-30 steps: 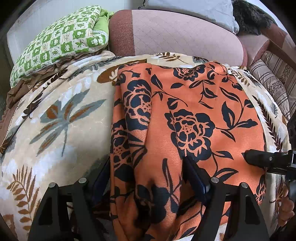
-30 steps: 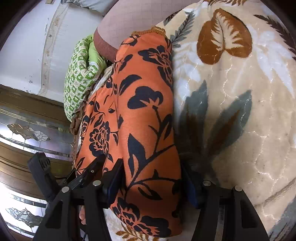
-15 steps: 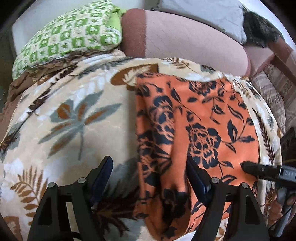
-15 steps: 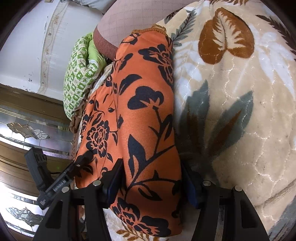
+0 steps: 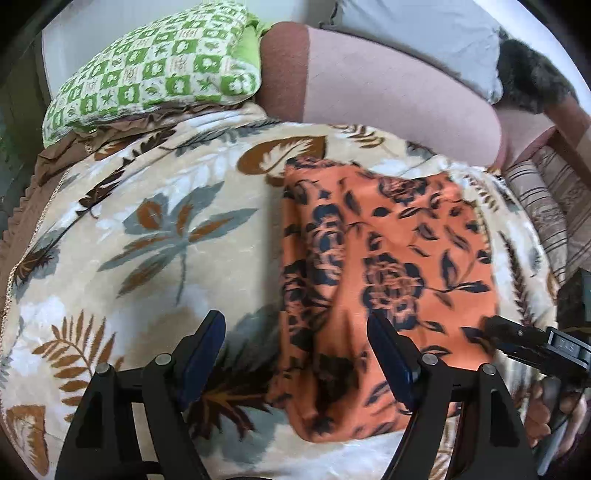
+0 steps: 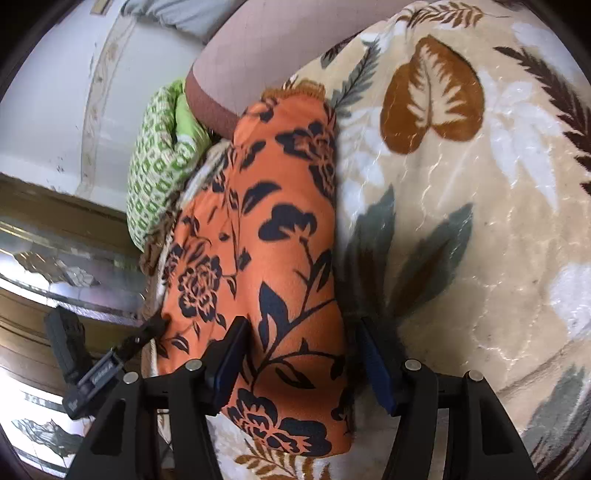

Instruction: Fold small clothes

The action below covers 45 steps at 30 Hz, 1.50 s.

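Observation:
An orange garment with a dark blue flower print (image 5: 388, 266) lies folded on a cream leaf-patterned blanket (image 5: 155, 229). My left gripper (image 5: 295, 354) is open and empty, above the garment's near left edge. The garment also shows in the right wrist view (image 6: 266, 258). My right gripper (image 6: 299, 358) is open, its jaws standing either side of the garment's near end without closing on it. The right gripper's tip (image 5: 524, 339) shows at the garment's right edge in the left wrist view.
A green checked pillow (image 5: 155, 70) and a pink bolster (image 5: 388, 85) lie at the head of the bed. A grey cushion (image 5: 417, 29) sits behind. Striped fabric (image 5: 554, 206) is at the right. A wooden glass-panelled door (image 6: 55, 258) stands beyond the bed edge.
My left gripper has backed off and moved left, so the garment now sits to its right. The right gripper has stayed over the garment's end.

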Available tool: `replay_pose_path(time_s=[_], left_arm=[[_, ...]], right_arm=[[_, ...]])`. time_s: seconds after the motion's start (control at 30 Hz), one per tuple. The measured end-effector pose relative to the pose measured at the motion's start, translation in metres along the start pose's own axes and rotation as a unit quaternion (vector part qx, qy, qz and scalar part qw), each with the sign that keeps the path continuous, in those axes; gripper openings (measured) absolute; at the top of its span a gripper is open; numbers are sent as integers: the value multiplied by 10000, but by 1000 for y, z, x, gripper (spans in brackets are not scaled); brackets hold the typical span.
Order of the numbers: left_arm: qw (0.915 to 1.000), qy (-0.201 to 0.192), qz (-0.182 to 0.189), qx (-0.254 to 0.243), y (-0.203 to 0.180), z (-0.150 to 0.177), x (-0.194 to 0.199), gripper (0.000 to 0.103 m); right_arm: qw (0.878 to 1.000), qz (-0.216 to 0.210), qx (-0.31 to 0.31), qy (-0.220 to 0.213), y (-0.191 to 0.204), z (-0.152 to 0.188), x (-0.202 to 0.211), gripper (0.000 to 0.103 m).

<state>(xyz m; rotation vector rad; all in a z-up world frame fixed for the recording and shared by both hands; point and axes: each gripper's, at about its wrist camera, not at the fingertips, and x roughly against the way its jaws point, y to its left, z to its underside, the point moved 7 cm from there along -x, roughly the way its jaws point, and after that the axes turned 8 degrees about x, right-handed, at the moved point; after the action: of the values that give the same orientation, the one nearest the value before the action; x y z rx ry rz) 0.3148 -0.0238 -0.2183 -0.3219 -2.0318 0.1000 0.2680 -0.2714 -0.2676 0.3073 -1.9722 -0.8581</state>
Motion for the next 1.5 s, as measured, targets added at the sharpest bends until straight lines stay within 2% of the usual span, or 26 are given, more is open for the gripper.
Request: replay_pose_path(time_s=[0.13, 0.2, 0.3, 0.53, 0.67, 0.83, 1.0, 1.2, 1.3, 1.43, 1.5], left_arm=[[9999, 9, 24, -139, -10, 3, -1, 80], [9998, 125, -60, -152, -10, 7, -9, 80], [9995, 317, 27, -13, -5, 9, -16, 80], [9987, 291, 176, 384, 15, 3, -13, 80], [9991, 275, 169, 272, 12, 5, -12, 80], [9995, 287, 78, 66, 6, 9, -15, 80], [9988, 443, -188, -19, 9, 16, -30, 80], [9982, 399, -394, -195, 7, 18, -35, 82], [9979, 384, -479, -216, 8, 18, -36, 86], [9979, 425, -464, -155, 10, 20, -40, 86], [9979, 423, -468, -165, 10, 20, -41, 86]], right_arm=[[9998, -82, -24, -197, -1, -8, 12, 63], [9996, -84, -80, -247, -3, -10, 15, 63], [9995, -83, -188, -245, -8, -12, 15, 63], [9992, -187, -263, -223, -5, -13, 11, 63], [9992, -198, -257, -239, -3, -13, 9, 63], [9992, -202, -189, -280, -1, -13, 9, 63], [9993, -223, -106, -297, 3, -14, 8, 63], [9995, -194, -100, -244, 2, -14, 5, 63], [9998, -79, -23, -200, 1, -12, 1, 63], [9997, 114, 154, -119, 2, -6, -8, 63], [9992, 245, 285, -154, 4, -5, -11, 59]])
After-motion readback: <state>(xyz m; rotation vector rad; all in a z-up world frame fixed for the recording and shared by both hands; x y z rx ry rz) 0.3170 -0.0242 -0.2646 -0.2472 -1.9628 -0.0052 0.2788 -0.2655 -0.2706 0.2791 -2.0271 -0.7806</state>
